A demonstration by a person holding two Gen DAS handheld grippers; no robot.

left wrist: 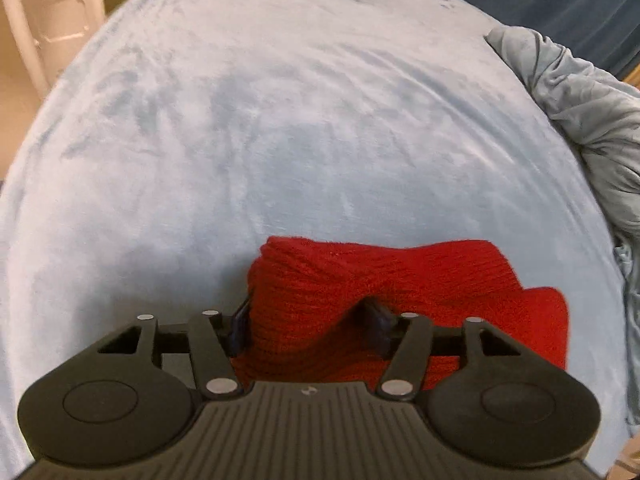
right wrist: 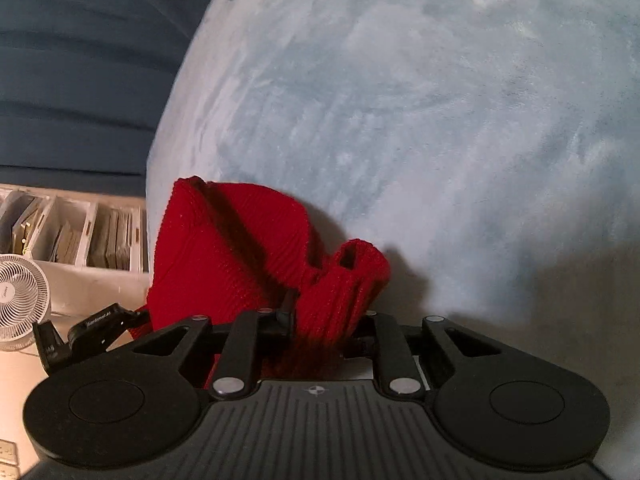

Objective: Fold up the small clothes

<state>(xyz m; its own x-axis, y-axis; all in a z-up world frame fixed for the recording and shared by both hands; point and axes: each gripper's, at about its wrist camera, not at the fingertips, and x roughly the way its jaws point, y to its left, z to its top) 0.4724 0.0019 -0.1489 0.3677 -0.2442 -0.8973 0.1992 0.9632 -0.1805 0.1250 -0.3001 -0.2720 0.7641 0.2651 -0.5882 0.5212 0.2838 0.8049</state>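
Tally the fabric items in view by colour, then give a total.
Red: 1, the red knit garment, held by both the left gripper and the right gripper.
Light blue: 1, the fleece blanket.
Grey-blue: 1, the crumpled cloth.
Total: 3.

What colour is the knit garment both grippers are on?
Solid red, ribbed knit garment, no pattern visible. The right wrist view shows it best.

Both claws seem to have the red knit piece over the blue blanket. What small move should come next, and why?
Probably carry the red knit garment forward and lower it flat onto the light blue blanket. The left claw and right claw each pinch bunched fabric; the right wrist view shows it lifted and creased, partly hanging past the blanket's edge, so it seems to need laying out before any fold.
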